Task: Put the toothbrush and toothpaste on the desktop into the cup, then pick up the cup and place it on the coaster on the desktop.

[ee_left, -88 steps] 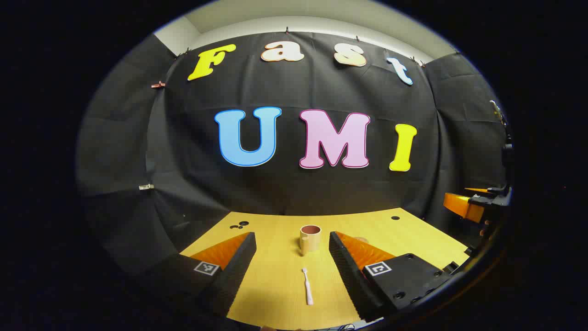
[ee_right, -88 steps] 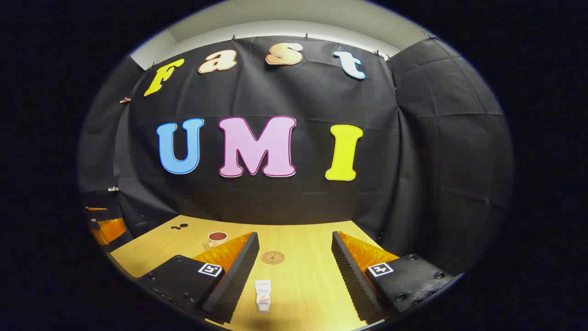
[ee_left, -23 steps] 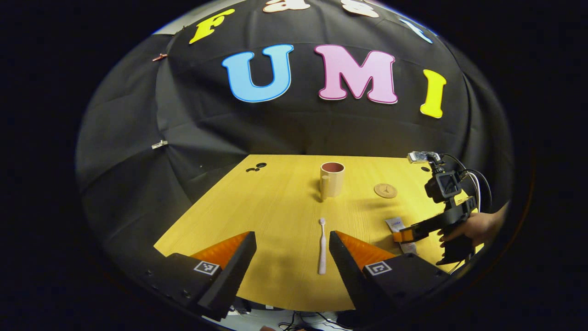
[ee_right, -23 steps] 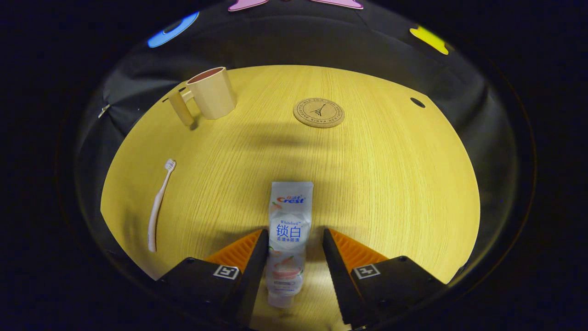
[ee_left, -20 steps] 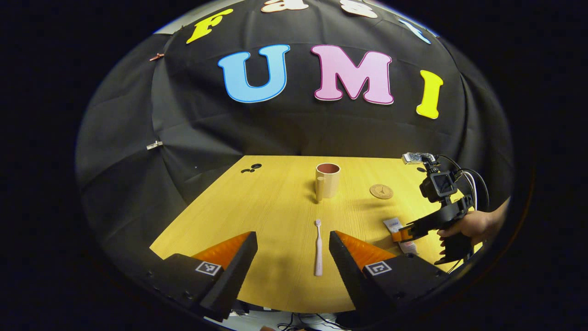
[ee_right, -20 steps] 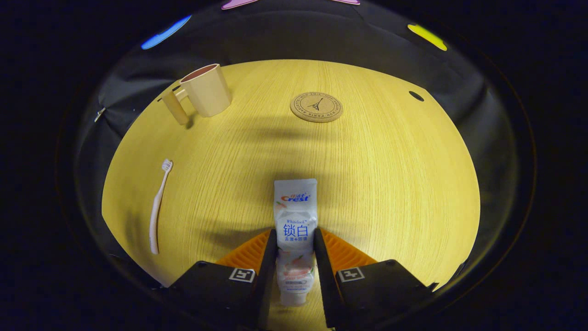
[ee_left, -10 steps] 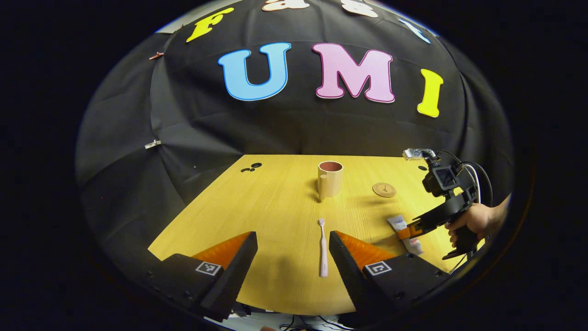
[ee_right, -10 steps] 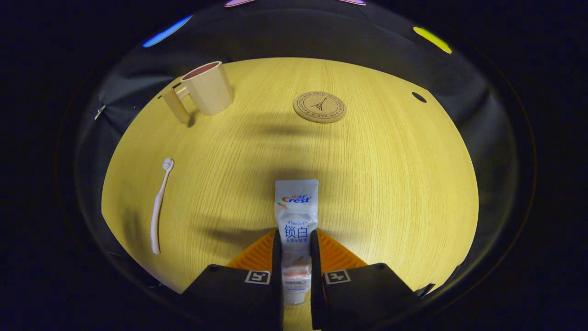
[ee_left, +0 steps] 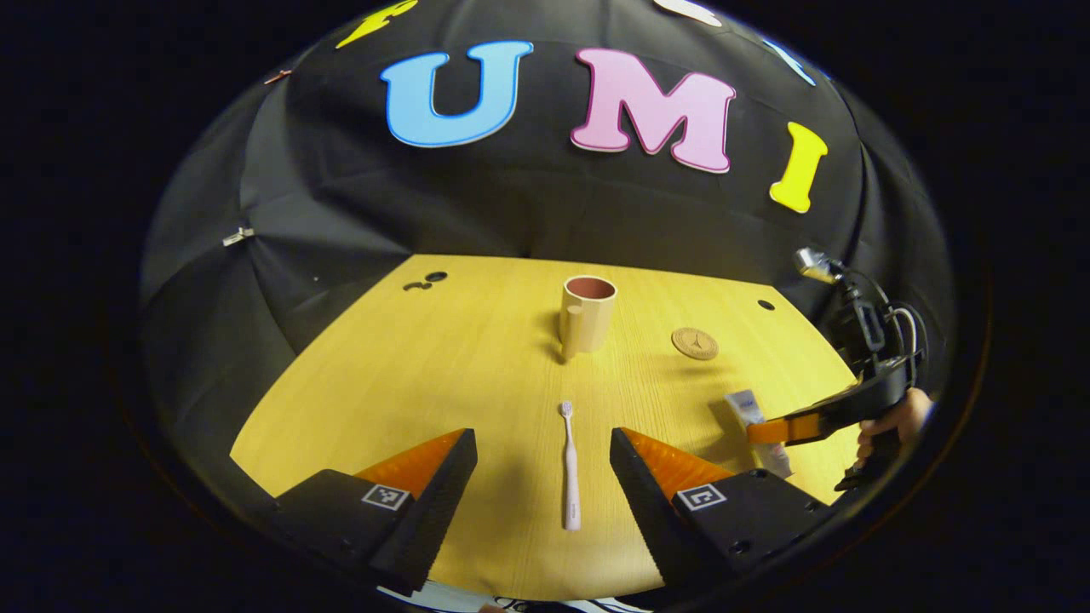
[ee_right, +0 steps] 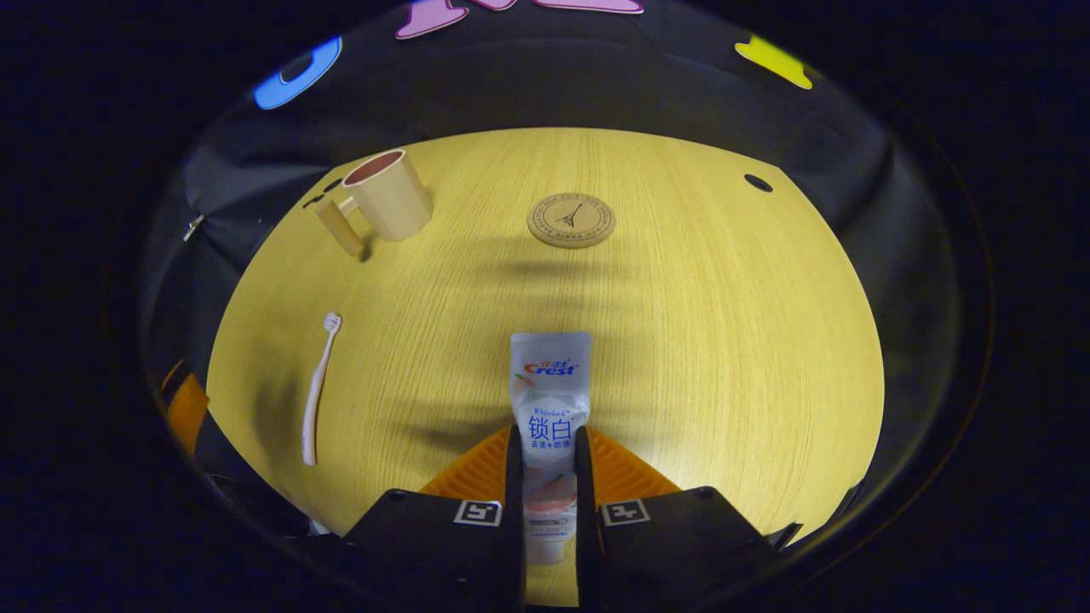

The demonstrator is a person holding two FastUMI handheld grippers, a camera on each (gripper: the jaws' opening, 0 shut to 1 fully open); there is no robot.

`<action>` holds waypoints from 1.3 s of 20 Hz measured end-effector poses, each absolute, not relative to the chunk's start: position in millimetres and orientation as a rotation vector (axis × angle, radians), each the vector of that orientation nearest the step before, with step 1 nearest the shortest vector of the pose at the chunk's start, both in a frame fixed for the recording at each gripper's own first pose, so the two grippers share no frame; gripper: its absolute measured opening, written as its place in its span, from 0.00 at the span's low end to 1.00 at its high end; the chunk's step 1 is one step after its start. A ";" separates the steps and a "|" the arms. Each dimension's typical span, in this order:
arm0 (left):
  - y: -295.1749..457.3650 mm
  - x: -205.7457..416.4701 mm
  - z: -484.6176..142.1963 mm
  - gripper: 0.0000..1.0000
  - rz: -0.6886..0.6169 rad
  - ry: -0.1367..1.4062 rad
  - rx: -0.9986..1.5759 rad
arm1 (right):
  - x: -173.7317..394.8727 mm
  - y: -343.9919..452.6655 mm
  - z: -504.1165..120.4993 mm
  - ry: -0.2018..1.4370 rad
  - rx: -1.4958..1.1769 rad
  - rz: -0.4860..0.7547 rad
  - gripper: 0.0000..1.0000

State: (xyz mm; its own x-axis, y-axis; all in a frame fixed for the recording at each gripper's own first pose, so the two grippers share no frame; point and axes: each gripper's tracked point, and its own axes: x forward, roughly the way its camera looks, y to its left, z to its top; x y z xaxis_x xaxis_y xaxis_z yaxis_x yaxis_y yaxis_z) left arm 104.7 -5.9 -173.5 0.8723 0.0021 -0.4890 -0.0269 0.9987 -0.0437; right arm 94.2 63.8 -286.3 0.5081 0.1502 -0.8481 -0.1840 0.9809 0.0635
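Right gripper view: right hand-held gripper (ee_right: 545, 477) clamps toothpaste (ee_right: 549, 400), cap end hidden. Left hand-held gripper (ee_left: 543, 477) spread wide above toothbrush (ee_left: 569, 464). One cup (ee_left: 585, 315), one coaster (ee_left: 694, 343).

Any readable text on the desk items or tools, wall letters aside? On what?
toothpaste: printed label on the tube, not read out here.
coaster: lettering ringing a tower drawing, too small to read.
left tool, right tool: square coded tags, no words.
cup, toothbrush: no text.
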 end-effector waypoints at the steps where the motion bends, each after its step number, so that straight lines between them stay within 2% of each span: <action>1: -8.3 111.4 -183.7 0.98 0.000 0.544 -0.043 | 95.0 61.2 -279.7 1.006 -0.022 0.202 0.27; 6: -17.5 135.2 -242.0 0.98 -0.038 0.736 -0.034 | 105.5 49.5 -249.4 0.927 -0.027 0.224 0.27; 14: -25.4 147.2 -291.4 0.86 -0.033 0.930 -0.018 | 126.4 45.2 -215.1 0.853 0.053 0.258 0.27; 16: -23.0 152.6 -294.4 0.84 -0.017 0.937 0.019 | 135.1 45.7 -208.7 0.835 0.058 0.270 0.27; 20: -28.7 152.2 -295.9 0.66 -0.028 1.006 0.030 | 154.6 52.5 -194.3 0.771 0.029 0.305 0.27; 21: -29.5 153.5 -293.2 0.51 -0.019 1.026 0.027 | 159.7 55.4 -192.9 0.758 0.029 0.316 0.27; 23: -31.3 155.4 -296.2 0.28 0.000 1.056 0.013 | 168.0 63.0 -187.4 0.732 0.021 0.340 0.27; 26: -34.4 155.5 -294.2 0.14 -0.001 1.085 0.024 | 177.0 75.3 -172.5 0.696 0.015 0.376 0.27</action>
